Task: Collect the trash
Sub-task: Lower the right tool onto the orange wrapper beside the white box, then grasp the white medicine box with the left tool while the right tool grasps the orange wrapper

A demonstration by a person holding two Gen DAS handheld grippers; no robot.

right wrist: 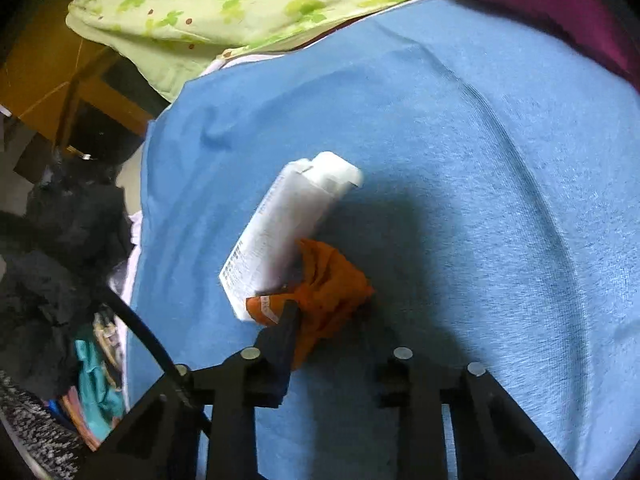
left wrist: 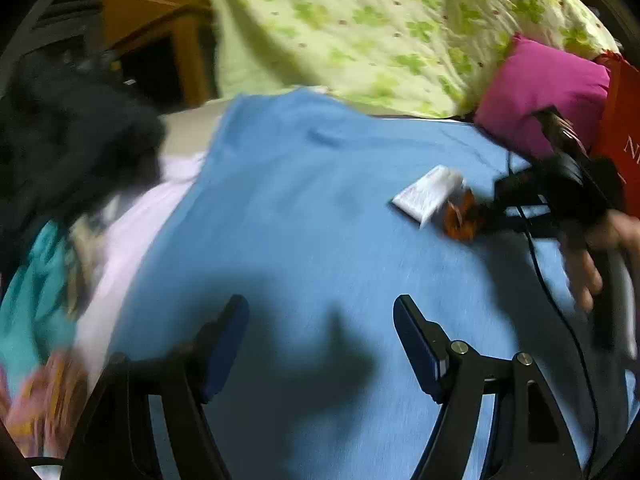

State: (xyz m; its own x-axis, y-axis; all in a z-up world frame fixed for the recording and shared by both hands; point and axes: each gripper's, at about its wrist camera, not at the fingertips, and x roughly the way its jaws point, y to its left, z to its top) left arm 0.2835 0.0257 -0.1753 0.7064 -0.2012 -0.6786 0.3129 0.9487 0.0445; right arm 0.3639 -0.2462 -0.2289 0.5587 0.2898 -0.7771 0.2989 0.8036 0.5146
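At frame centre on the blue sheet (right wrist: 460, 160), the right claw (right wrist: 332, 312) pinched the soft, light orange wrapper (right wrist: 332, 280) touching a rigid white tube (right wrist: 280, 232); the left claw (left wrist: 320, 340) hung wide, empty.

On the bed, I have the spread sheet (right wrist: 460, 160) under everything, with the crumpled wrapper (right wrist: 332, 284) lying on it between my right tongs (right wrist: 332, 312) and the flat tube (right wrist: 280, 232) touching its left side, the tube's cap end pointing away from me. Behind the sheet sits the quilt (left wrist: 380, 20), with a cushion (left wrist: 540, 84) to its right and a box (left wrist: 620, 152) right of that. My left tongs (left wrist: 320, 348) hang over bare sheet, and a heap of clothes (left wrist: 60, 152) lies off the left edge.
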